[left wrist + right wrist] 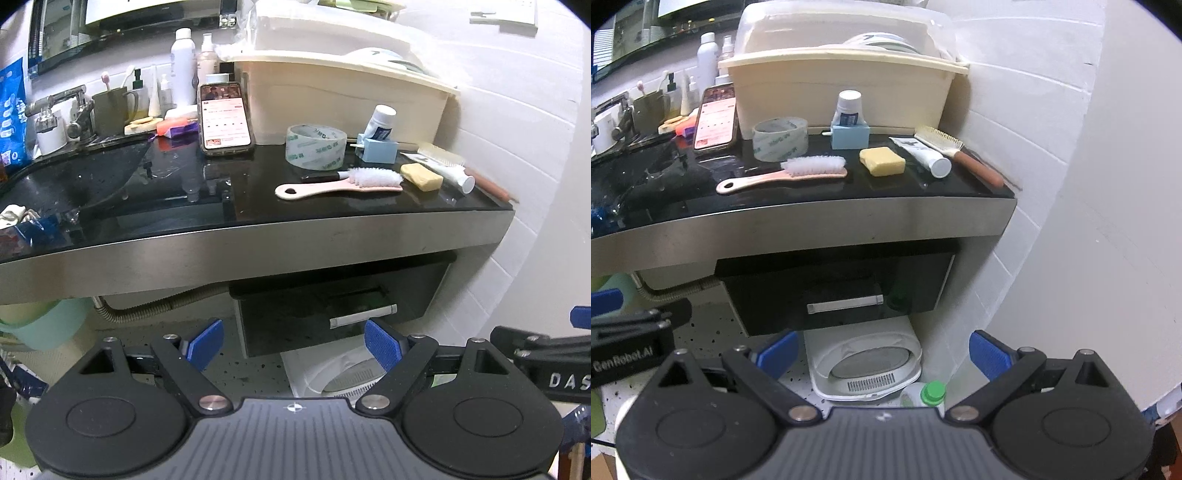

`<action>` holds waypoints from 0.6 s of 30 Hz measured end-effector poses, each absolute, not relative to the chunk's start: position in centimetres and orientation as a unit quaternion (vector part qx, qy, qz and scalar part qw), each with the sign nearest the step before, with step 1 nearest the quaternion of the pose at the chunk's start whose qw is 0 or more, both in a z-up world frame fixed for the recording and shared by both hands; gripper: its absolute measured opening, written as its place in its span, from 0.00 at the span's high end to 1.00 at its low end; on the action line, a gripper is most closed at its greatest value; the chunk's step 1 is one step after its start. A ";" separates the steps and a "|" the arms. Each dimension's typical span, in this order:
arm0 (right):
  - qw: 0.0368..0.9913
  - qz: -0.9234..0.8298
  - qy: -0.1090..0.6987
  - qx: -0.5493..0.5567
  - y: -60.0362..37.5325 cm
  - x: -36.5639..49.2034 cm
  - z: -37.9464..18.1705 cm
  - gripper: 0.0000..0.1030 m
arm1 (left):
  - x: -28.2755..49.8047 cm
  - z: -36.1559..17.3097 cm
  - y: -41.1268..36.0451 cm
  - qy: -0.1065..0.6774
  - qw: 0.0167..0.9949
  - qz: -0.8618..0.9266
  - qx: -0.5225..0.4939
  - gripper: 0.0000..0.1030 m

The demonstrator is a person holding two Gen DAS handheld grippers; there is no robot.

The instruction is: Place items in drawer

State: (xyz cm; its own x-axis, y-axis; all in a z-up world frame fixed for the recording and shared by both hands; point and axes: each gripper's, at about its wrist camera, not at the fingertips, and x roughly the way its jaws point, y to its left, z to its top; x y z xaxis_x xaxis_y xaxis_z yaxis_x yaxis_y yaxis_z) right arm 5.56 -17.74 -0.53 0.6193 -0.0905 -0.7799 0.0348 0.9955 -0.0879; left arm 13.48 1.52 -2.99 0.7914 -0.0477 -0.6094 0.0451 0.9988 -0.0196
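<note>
- Plainly, the matter turns on the drawer [834, 291]: it hangs under the right end of the dark countertop [812, 199], its front closed or nearly so, and its pale bar handle [844, 305] runs crosswise, level, along the front.
- The right gripper [882, 356] sits low and in front of that drawer, angled downward, with the handle above and slightly left of the gap between its blue pads; its jaws stand wide apart with nothing between them.
- The left gripper [293, 345] is likewise spread wide and empty; in its own view the handle [364, 315] lies above and a little to the right of its gap, just beyond the right-hand pad [382, 349].
- Both tools look about equally near; I judge the right one better lined up, since the drawer front fills the middle of its view.
- Because the handle lies sideways, the fingers would need to come at it from above and below, so a roll of the wrist seems called for.
- The things to stow wait on the countertop above: a pink brush [783, 173] lying lengthwise along the front edge, a tape roll [780, 138], a yellow soap bar [882, 160], a white tube [923, 153] and a brown-handled brush [960, 155] angled toward the wall.
- None is held yet, and the drawer must come out first.
</note>
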 end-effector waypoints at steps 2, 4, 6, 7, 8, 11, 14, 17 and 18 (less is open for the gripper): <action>0.900 -0.037 0.433 -0.025 -18.5 5.6 -0.8 0.04 | 13.5 -2.9 0.6 0.326 0.945 -0.030 0.003 0.19; 0.901 -0.042 0.432 -0.017 -19.2 5.6 -1.0 0.04 | 13.4 -3.0 -0.2 0.329 0.943 -0.040 0.012 0.19; 0.903 -0.050 0.426 -0.012 -19.8 5.4 -1.1 0.04 | 13.4 -3.1 -0.7 0.330 0.943 -0.049 0.017 0.19; 0.904 -0.054 0.424 -0.011 -19.9 5.4 -1.1 0.04 | 13.3 -3.1 -0.8 0.330 0.942 -0.051 0.019 0.19; 0.905 -0.058 0.422 -0.011 -20.1 5.3 -1.1 0.04 | 13.3 -3.1 -1.0 0.332 0.942 -0.053 0.021 0.19; 0.905 -0.067 0.421 -0.010 -20.4 5.2 -1.0 0.04 | 13.5 -3.2 -0.6 0.334 0.941 -0.052 0.017 0.19; 0.904 -0.067 0.423 -0.013 -20.2 5.5 -1.0 0.04 | 13.7 -3.1 0.0 0.334 0.941 -0.045 0.016 0.19; 0.903 -0.067 0.423 -0.016 -19.9 5.8 -1.1 0.04 | 13.5 -2.8 0.3 0.322 0.946 -0.038 0.032 0.19; 0.903 -0.067 0.423 -0.016 -19.7 5.9 -1.2 0.04 | 13.4 -2.6 0.4 0.317 0.947 -0.038 0.036 0.19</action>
